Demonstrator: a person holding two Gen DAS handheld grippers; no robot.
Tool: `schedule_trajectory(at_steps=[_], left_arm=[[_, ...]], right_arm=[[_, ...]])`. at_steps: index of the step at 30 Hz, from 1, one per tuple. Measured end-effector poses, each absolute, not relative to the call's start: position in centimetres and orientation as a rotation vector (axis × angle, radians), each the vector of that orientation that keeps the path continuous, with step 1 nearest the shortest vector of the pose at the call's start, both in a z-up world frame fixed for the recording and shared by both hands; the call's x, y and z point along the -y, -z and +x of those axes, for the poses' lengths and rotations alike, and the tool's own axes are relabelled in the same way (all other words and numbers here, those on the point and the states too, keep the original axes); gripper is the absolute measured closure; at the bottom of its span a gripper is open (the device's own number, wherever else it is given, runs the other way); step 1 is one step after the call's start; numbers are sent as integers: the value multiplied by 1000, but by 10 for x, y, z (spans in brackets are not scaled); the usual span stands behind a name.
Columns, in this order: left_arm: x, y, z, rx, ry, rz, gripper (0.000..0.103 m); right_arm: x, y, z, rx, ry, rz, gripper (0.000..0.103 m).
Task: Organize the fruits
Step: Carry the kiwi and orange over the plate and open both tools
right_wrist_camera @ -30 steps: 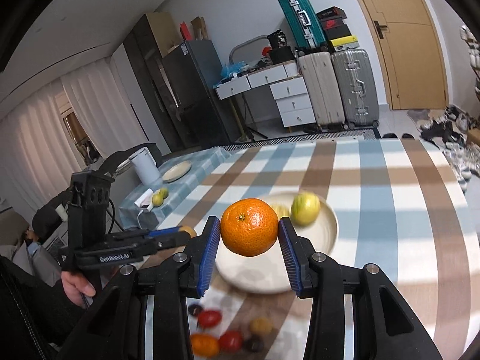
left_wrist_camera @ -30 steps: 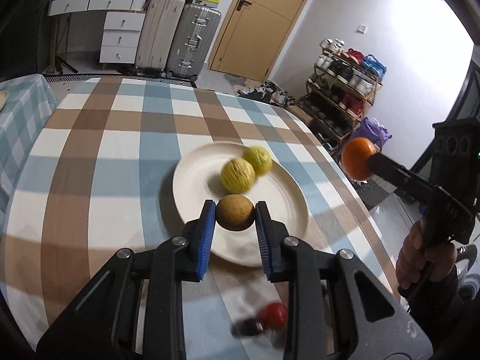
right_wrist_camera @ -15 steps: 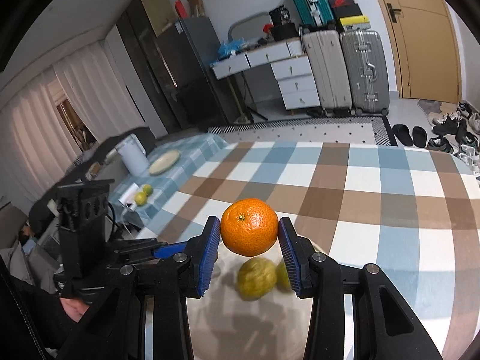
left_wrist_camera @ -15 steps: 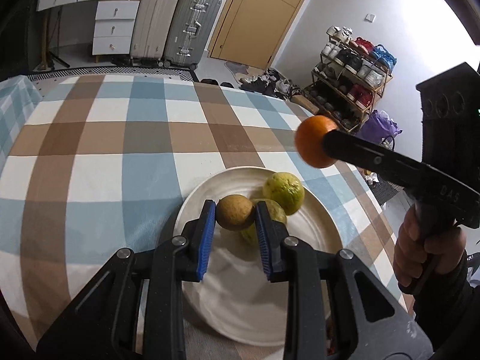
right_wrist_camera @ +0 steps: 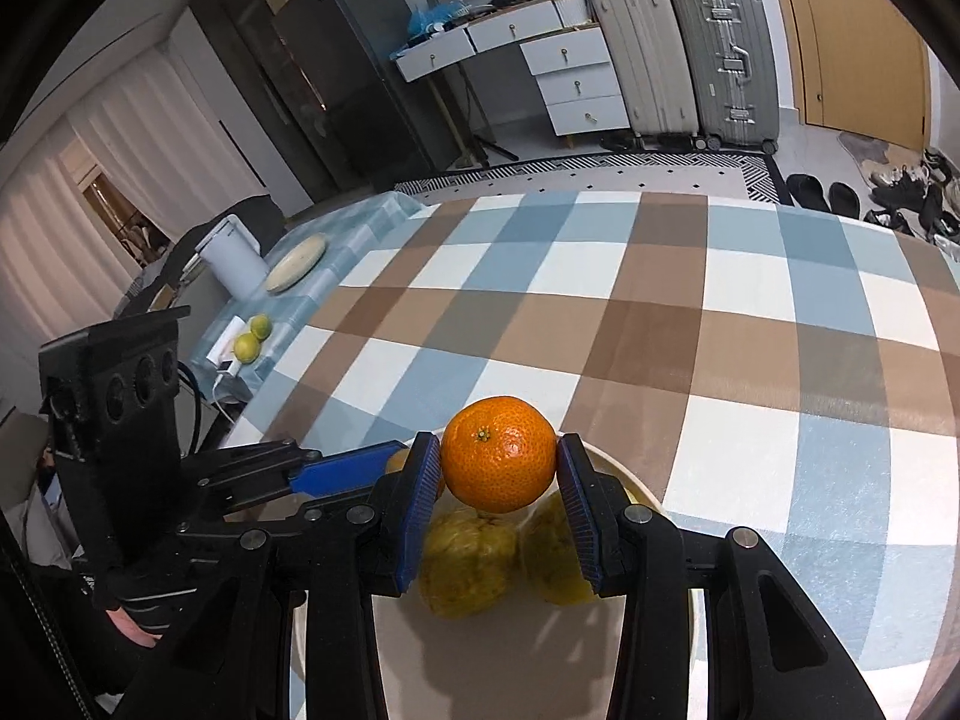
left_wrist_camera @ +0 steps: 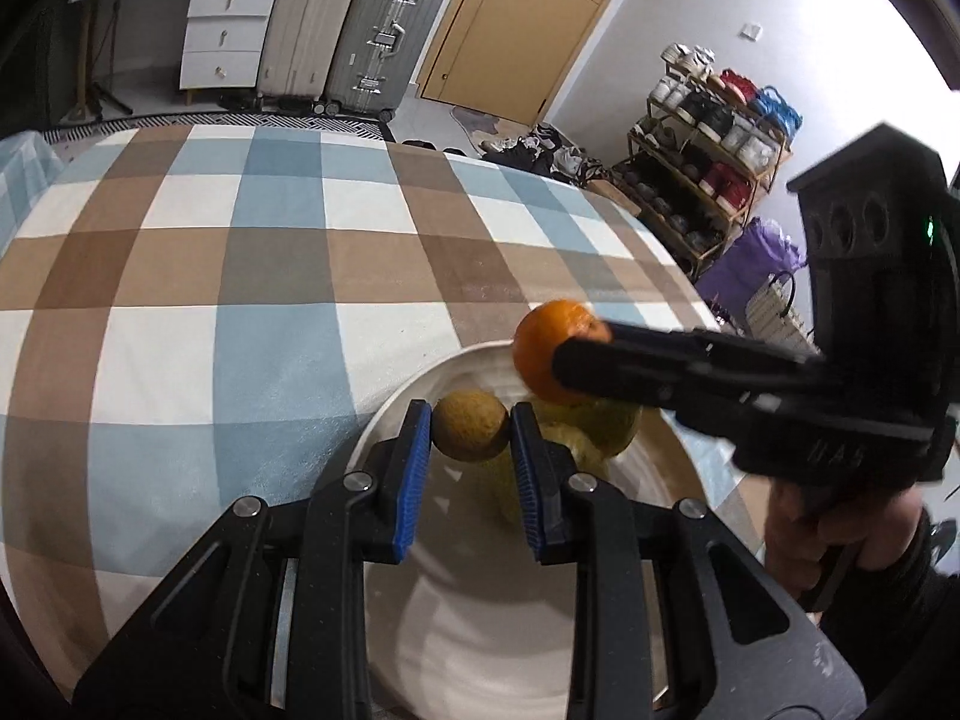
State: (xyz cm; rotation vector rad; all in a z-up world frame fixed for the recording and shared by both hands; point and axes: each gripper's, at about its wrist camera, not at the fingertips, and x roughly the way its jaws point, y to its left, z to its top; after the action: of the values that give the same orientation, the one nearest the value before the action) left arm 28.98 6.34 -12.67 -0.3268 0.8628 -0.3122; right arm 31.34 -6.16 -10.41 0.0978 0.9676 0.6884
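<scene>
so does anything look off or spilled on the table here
Nothing stands out. The plate sits flat on the checked cloth with two yellow-green fruits in it; the orange and the brown fruit are each held cleanly over it.

- Two suitcases (left_wrist_camera: 354,30), one beige and one silver, stand at the top centre of the left wrist view.
- White drawers (left_wrist_camera: 225,30) sit left of them.
- A wooden door (left_wrist_camera: 528,24) is to their right.
- A shoe rack (left_wrist_camera: 714,162), seemingly full, is at right.
- A white kettle (right_wrist_camera: 231,261) is at left in the right wrist view.
</scene>
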Motion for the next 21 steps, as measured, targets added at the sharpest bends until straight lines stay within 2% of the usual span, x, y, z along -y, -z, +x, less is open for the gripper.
schedule_trajectory(at_steps=[13, 18, 21], left_arm=[[-60, 130, 293, -866, 321, -333, 78], [-61, 127, 289, -882, 300, -316, 75], [-63, 121, 282, -877, 283, -305, 68]], right_arm=[[58, 108, 319, -969, -661, 86, 60], [66, 95, 312, -934, -652, 109, 55], [72, 82, 302, -896, -647, 107, 55]])
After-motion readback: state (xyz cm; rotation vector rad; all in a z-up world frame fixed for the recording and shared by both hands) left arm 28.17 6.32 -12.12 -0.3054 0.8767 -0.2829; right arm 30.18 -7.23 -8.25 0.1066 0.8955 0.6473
